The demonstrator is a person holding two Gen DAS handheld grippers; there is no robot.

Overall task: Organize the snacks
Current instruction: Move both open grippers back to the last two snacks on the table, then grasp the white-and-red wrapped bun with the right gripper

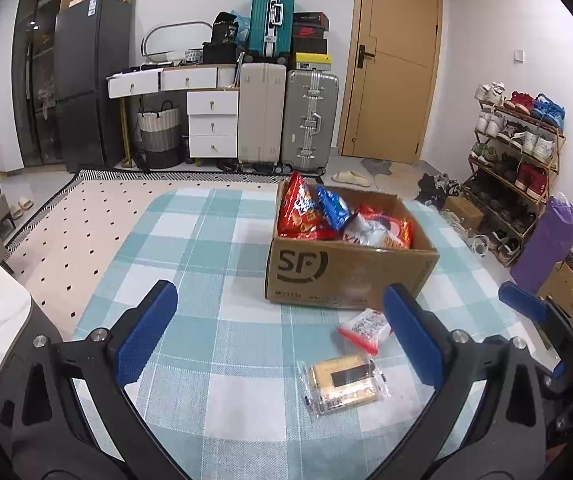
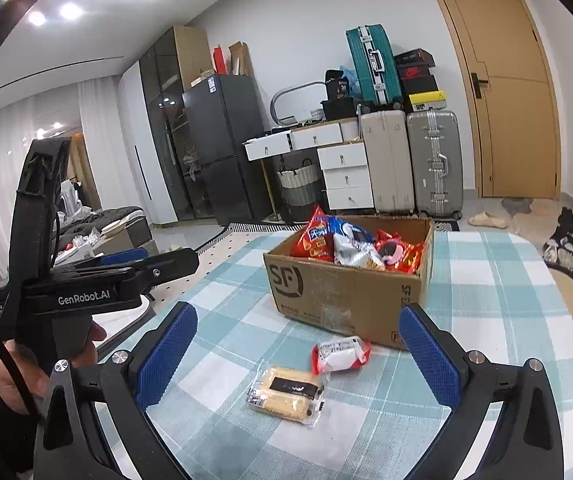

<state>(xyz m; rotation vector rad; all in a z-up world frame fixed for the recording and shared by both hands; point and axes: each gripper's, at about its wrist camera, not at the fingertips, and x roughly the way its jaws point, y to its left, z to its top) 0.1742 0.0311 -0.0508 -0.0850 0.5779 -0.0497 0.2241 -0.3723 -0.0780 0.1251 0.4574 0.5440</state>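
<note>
You are working over a table under a teal-and-white checked tablecloth (image 1: 206,248), and the largest thing on it is the open cardboard box (image 1: 346,276) marked SF, already heaped with snack bags (image 1: 310,216): red, blue and white packets standing above its rim. Two small items lie loose on the cloth just in front of the box: a clear-wrapped yellow wafer pack (image 2: 286,394) nearer you, and a red-and-white packet (image 2: 340,354) between it and the box wall, close to the box but, as far as I can tell, not touching it.

Judging by this, you are near the end of the collecting: those two are what is left to go in.

Your right gripper (image 2: 298,358) stands wide open with nothing in it, and both loose packets sit between and ahead of its blue pads (image 2: 166,356). Your left gripper (image 1: 282,330) is equally wide and empty; the wafer pack lies toward its right finger.

Next, lower one claw over the wafer pack, straddle its short sides, and close gently, since the wrapper looks slippery and flat.
</note>
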